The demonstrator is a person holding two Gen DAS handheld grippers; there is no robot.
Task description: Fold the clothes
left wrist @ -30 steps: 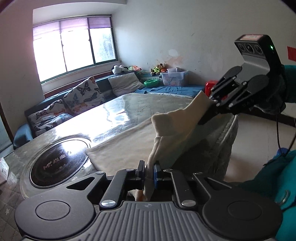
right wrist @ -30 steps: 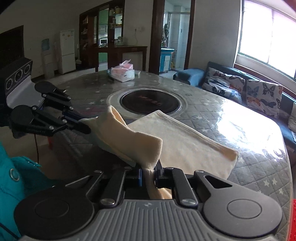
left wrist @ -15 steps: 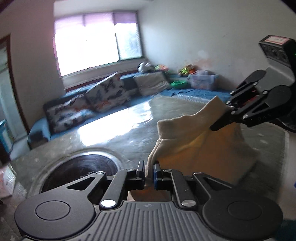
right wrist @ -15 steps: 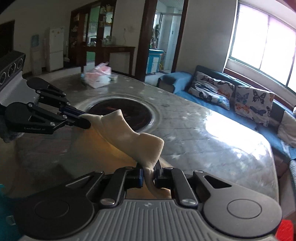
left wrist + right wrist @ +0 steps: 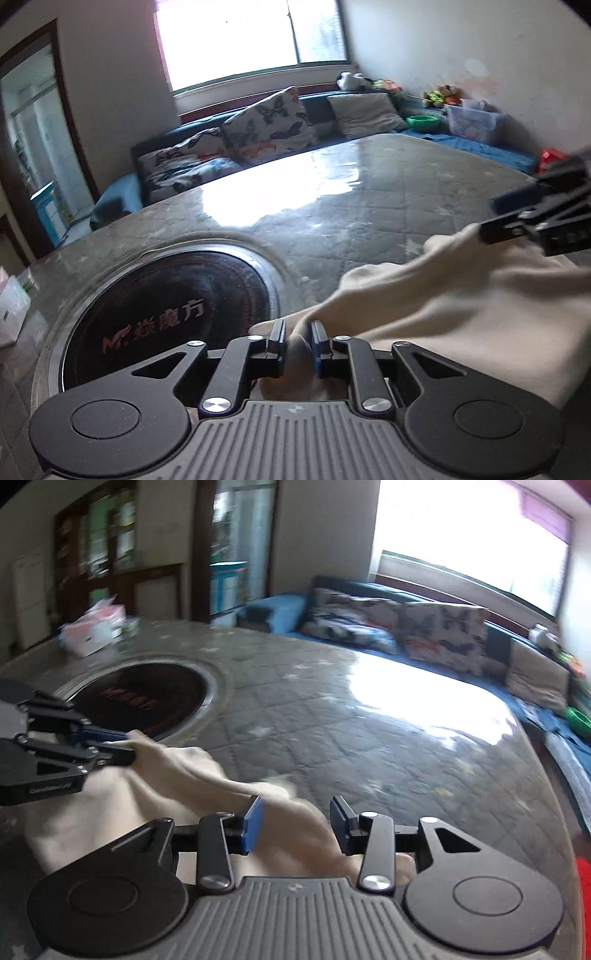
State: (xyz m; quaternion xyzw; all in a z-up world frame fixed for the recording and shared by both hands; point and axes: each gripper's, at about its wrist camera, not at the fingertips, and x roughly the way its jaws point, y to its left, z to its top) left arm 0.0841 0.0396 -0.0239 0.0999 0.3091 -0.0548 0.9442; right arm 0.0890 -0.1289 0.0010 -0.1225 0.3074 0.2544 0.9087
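A cream cloth [image 5: 461, 306] lies folded over itself on the quilted grey table [image 5: 369, 206], its raised edge stretched between both grippers. My left gripper [image 5: 298, 339] is shut on one corner of it, close to the black round inset [image 5: 166, 306]. In the right wrist view the cloth [image 5: 177, 771] runs from the left gripper [image 5: 127, 747] down between the fingers of my right gripper [image 5: 297, 819], which stands open with its blue pads well apart. The right gripper [image 5: 491, 216] shows blurred at the right edge of the left wrist view, touching the fabric's edge.
The black inset [image 5: 140, 701] sits in the table [image 5: 332, 720] left of the cloth. A pink tissue box [image 5: 92, 633] stands at the far left. A sofa with butterfly cushions [image 5: 269, 125] runs behind the table, and a plastic bin [image 5: 472, 122] stands by the wall.
Both grippers carried the lifted cloth edge forward and down onto the table, towards the black inset. The right gripper, shut before, has opened and let the cloth go.
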